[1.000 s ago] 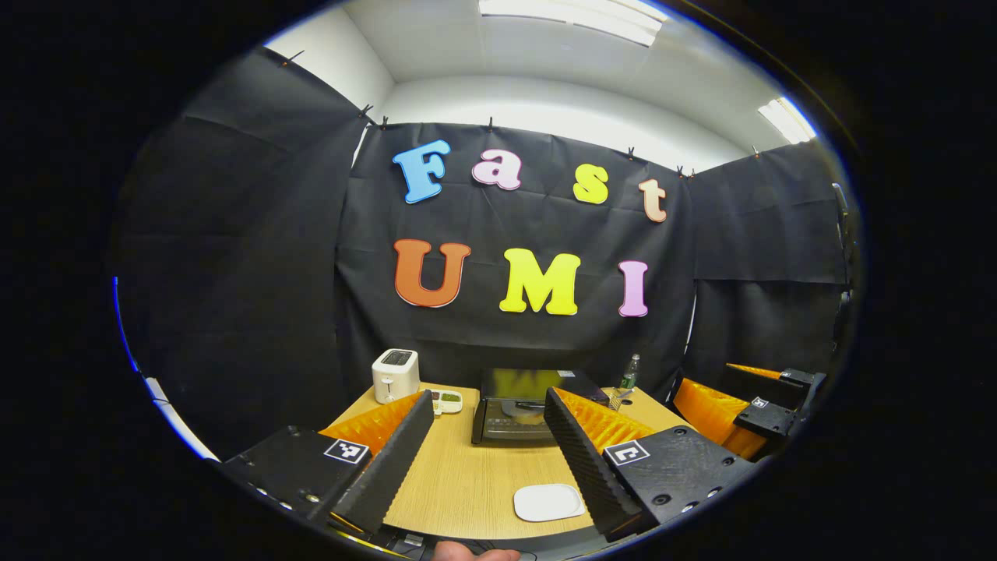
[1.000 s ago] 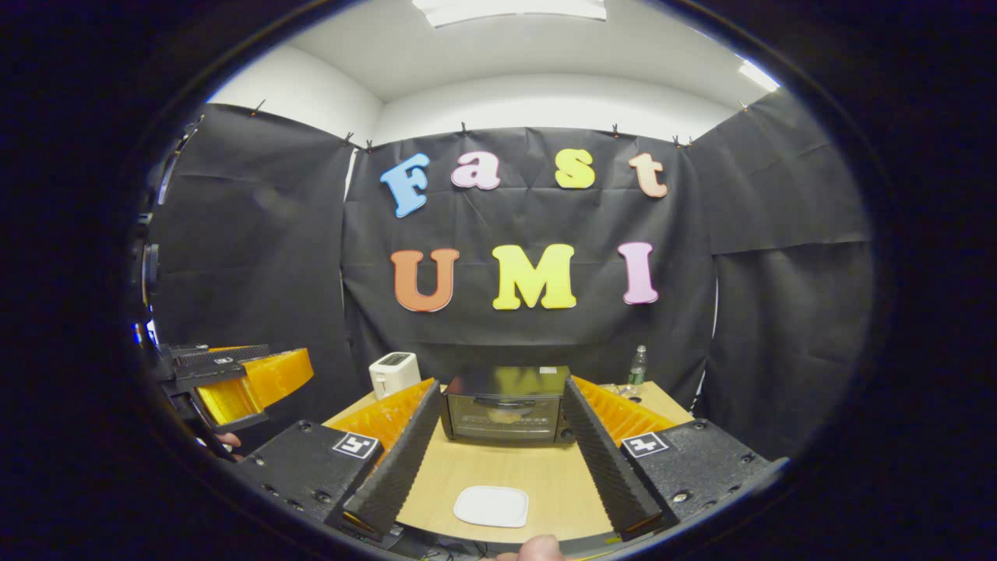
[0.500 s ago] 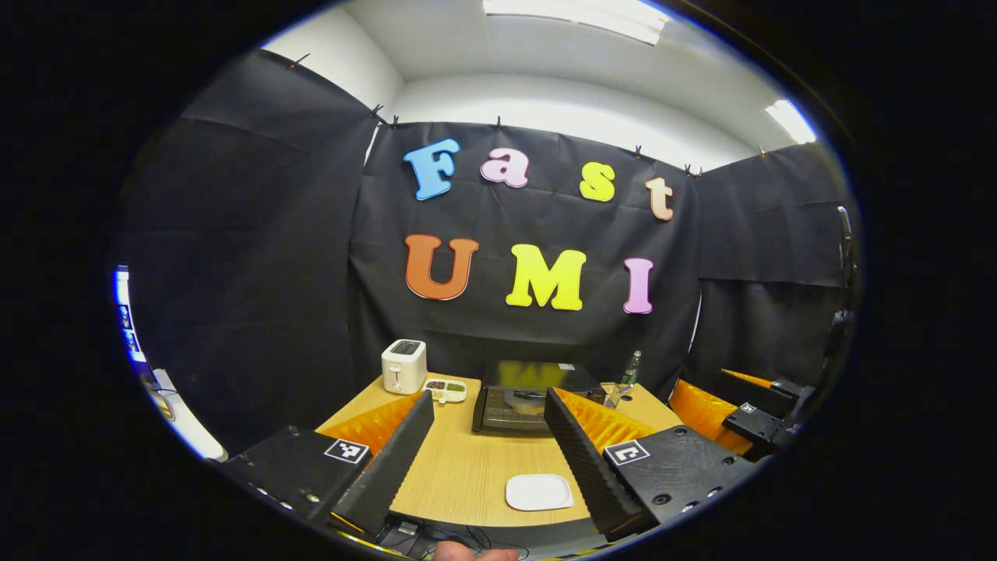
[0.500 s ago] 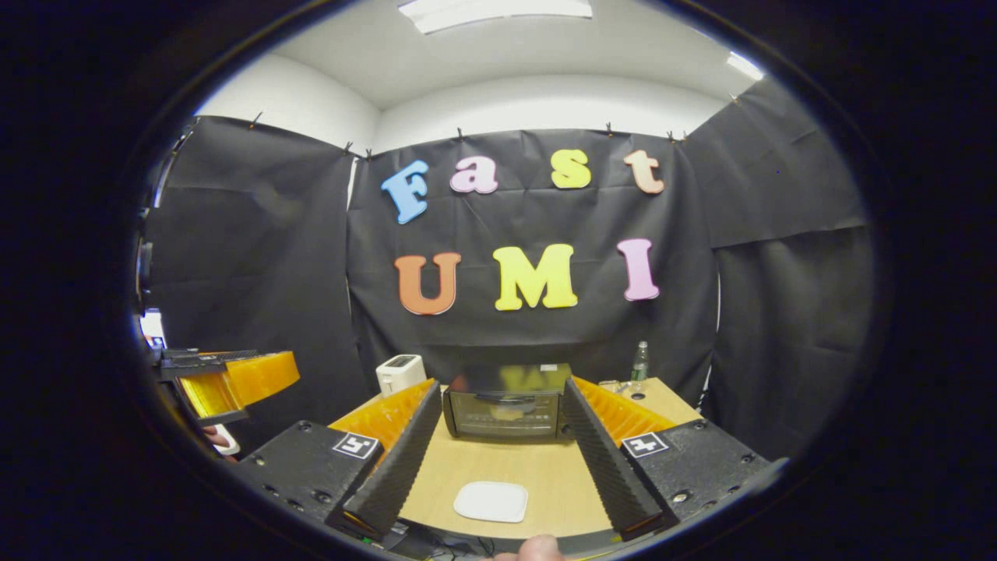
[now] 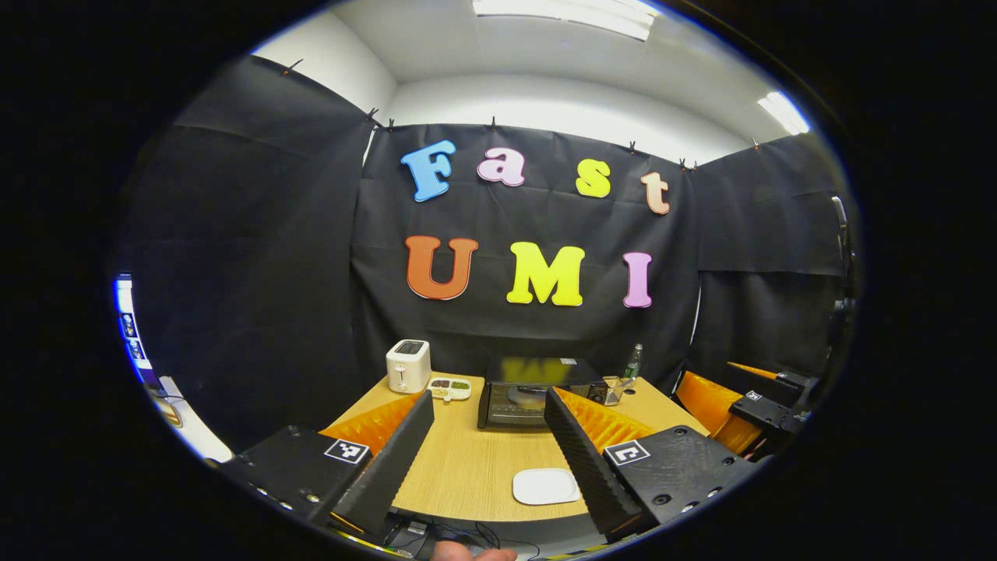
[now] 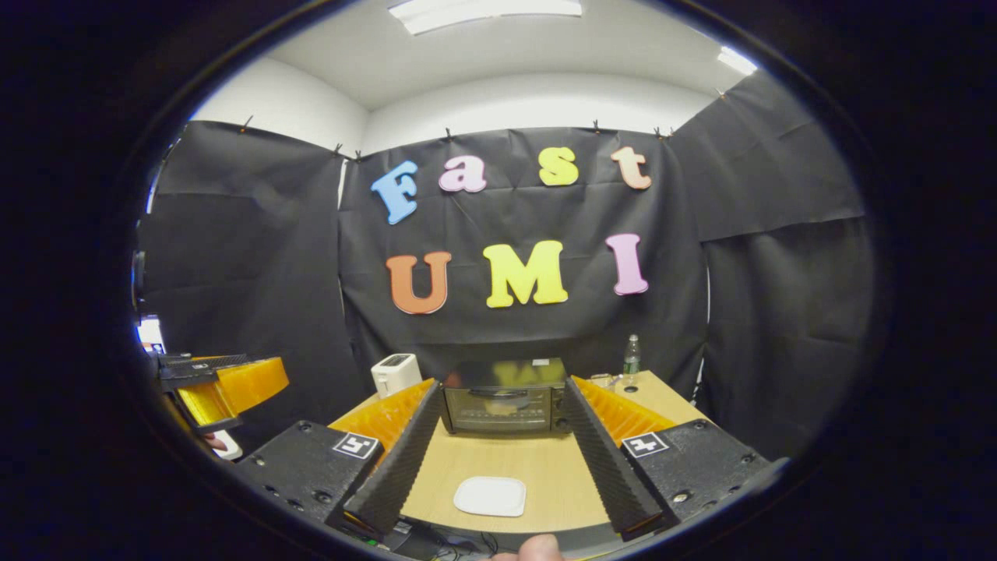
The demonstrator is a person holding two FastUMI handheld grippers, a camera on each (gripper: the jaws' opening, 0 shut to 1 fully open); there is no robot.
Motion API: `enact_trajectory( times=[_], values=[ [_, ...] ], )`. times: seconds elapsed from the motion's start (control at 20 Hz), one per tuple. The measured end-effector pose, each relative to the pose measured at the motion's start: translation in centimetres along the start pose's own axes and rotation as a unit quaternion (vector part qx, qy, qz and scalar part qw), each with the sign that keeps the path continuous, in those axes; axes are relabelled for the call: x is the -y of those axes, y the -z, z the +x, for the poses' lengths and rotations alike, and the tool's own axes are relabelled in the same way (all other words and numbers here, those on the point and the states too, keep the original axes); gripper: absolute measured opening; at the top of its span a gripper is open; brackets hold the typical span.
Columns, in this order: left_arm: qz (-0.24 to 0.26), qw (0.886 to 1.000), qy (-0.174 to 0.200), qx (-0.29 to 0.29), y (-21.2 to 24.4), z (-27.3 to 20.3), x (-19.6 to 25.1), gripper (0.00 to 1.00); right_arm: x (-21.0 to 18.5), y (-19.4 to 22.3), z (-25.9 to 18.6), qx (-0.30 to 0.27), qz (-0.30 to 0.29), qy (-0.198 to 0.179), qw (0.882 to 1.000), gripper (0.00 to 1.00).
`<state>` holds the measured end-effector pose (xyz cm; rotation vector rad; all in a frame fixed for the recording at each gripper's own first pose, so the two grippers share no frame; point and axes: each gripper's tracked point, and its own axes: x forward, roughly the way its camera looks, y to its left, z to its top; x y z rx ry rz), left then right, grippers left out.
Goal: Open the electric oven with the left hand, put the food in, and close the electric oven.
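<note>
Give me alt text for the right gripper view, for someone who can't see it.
The right gripper hangs open above the near edge of a wooden table, facing a closed electric oven at the far side. A white plate lies between its fingers' line of sight, with a white toaster and a bottle behind.

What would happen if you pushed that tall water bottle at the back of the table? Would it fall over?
Probably, yes. The bottle is tall and narrow and stands upright, so a push near its cap could tip it. It looks like thin clear plastic, so it is likely light and might skid across the smooth wooden table instead.
</note>
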<state>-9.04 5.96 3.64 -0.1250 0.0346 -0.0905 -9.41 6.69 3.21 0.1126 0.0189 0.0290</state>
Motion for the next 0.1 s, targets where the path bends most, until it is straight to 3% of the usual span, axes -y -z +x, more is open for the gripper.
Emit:
enact_trajectory(
  times=[0.1],
  values=[
    [0.003, 1.000, 0.002, 0.001, -0.11, 0.34, -0.16, 0.94, -0.71, -0.34, 0.20, 0.004, 0.001, 0.000, 1.000, 0.99]
  ],
)
